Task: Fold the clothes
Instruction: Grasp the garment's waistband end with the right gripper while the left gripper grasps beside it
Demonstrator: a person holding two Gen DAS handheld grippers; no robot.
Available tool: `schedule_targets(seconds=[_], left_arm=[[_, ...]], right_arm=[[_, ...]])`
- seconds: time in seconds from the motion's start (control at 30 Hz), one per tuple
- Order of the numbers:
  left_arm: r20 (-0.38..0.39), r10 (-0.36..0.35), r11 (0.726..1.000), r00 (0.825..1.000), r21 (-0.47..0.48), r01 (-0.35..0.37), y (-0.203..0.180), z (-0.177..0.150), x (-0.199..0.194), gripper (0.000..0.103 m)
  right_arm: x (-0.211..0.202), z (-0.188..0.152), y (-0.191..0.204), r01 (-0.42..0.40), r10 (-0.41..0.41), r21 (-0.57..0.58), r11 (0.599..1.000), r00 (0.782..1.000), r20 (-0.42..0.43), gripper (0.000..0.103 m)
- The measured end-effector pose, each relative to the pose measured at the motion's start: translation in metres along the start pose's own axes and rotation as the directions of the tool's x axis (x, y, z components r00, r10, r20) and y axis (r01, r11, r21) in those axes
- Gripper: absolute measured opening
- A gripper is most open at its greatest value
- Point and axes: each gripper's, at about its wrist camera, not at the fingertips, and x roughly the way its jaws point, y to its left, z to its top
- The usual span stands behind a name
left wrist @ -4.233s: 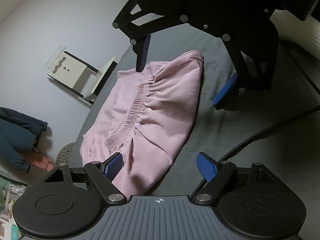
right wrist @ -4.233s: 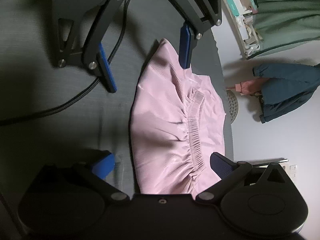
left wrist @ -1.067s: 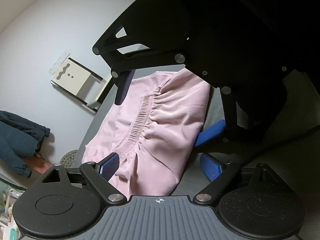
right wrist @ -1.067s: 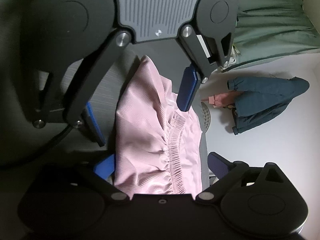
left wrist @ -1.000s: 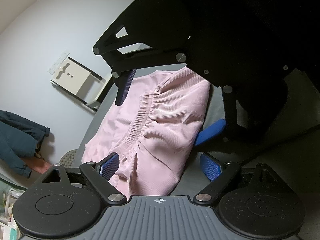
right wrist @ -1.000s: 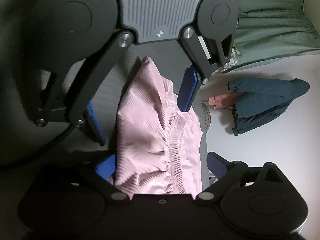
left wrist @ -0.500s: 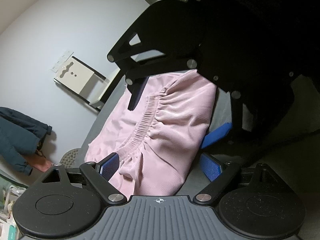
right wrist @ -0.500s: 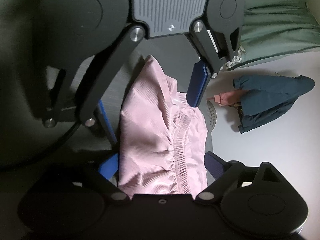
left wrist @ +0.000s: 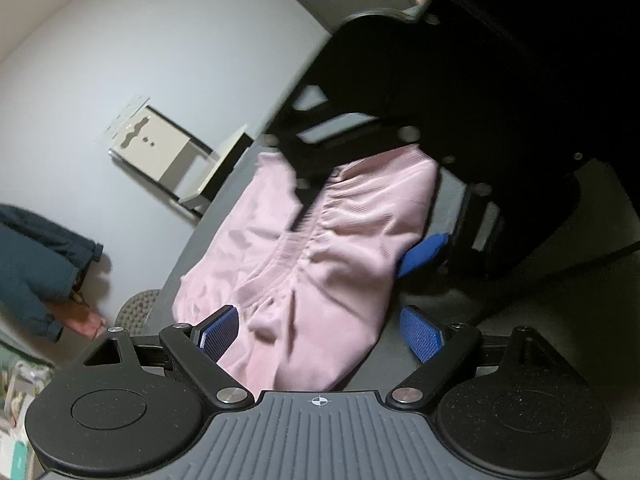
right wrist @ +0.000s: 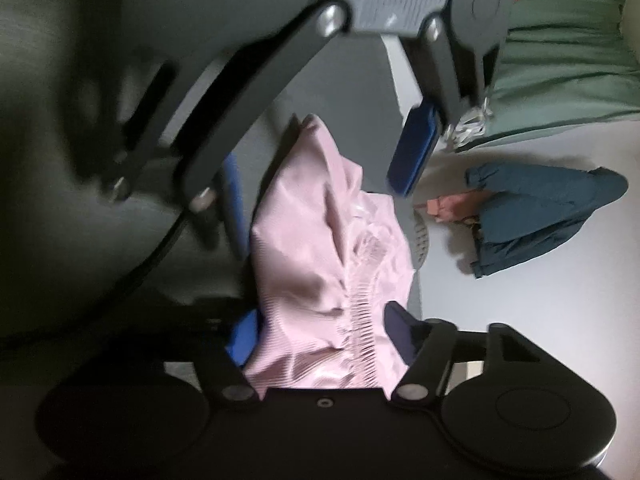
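Pink garment bunched on dark grey surface, both grippers facing across it.
Left wrist: left gripper (left wrist: 320, 332) fingers spread, straddling near edge of pink garment (left wrist: 320, 248). Right wrist: right gripper (right wrist: 320, 336) spread wide around the elastic waistband (right wrist: 362, 300); nothing clamped.

Pale wall (left wrist: 168, 52); dark blue jacket (right wrist: 540, 212) hanging; green curtain (right wrist: 568, 60).

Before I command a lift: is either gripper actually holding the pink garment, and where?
Nothing is held. Both the left gripper and right gripper are open, straddling opposite ends of the pink garment without closing on it.
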Motion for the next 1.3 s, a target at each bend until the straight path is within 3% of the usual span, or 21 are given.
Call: schedule_targets(seconds=[0.13,0.2,0.37,0.57,0.7,0.83,0.9,0.97,1.0,1.07,1.17,1.23,1.3], left_arm=[[-0.015,0.003,1.000,1.000,0.028,-0.002,0.000,-0.005,-0.002,0.088],[-0.015,-0.004,0.998,1.000,0.063,0.005,-0.005,-0.004,-0.002,0.088],[0.000,-0.007,0.986,1.000,0.167,0.006,-0.020,0.003,-0.001,0.088],[-0.004,0.091,0.937,0.996,0.340,-0.084,-0.034,0.016,0.019,0.088],[-0.015,0.111,0.879,0.994,0.468,-0.091,-0.038,0.020,0.034,0.088],[-0.018,0.119,0.849,0.993,0.521,-0.093,-0.037,0.025,0.045,0.088],[-0.032,0.108,0.851,0.994,0.520,-0.076,-0.036,0.027,0.050,0.073],[-0.091,0.133,0.837,0.987,0.544,-0.063,-0.036,0.028,0.061,0.036],[-0.127,0.137,0.837,0.982,0.546,-0.046,-0.035,0.028,0.067,0.030],[-0.181,0.115,0.861,0.977,0.509,-0.007,-0.029,0.032,0.074,0.020],[-0.216,0.096,0.889,0.972,0.457,0.014,-0.021,0.040,0.078,0.009],[-0.229,0.089,0.910,0.969,0.414,0.014,-0.014,0.046,0.079,0.008],[-0.230,0.089,0.929,0.969,0.369,0.002,-0.006,0.052,0.078,0.008]], right_arm=[[-0.004,0.001,-0.001,-0.036,0.036,0.009,0.999,0.999,-0.001,0.043],[-0.004,0.001,-0.006,-0.061,0.061,0.036,0.998,0.998,-0.001,0.023],[-0.004,-0.003,-0.022,-0.101,0.100,0.128,0.987,0.995,0.011,0.009],[-0.008,-0.010,-0.051,-0.155,0.146,0.263,0.952,0.988,0.053,0.008],[-0.009,-0.017,-0.067,-0.182,0.169,0.341,0.922,0.983,0.069,0.008],[-0.016,-0.022,-0.075,-0.196,0.176,0.389,0.900,0.981,0.087,0.008],[-0.017,-0.025,-0.080,-0.207,0.183,0.412,0.888,0.978,0.097,0.008],[-0.019,-0.027,-0.081,-0.207,0.183,0.422,0.883,0.978,0.099,0.008],[-0.021,-0.028,-0.080,-0.206,0.182,0.425,0.881,0.978,0.098,0.008],[-0.024,-0.030,-0.080,-0.205,0.181,0.430,0.879,0.979,0.097,0.008],[-0.023,-0.030,-0.075,-0.198,0.177,0.427,0.882,0.980,0.088,0.008],[-0.018,-0.029,-0.070,-0.172,0.163,0.413,0.894,0.985,0.058,0.022],[-0.012,-0.026,-0.062,-0.158,0.160,0.398,0.903,0.987,0.028,0.064]])
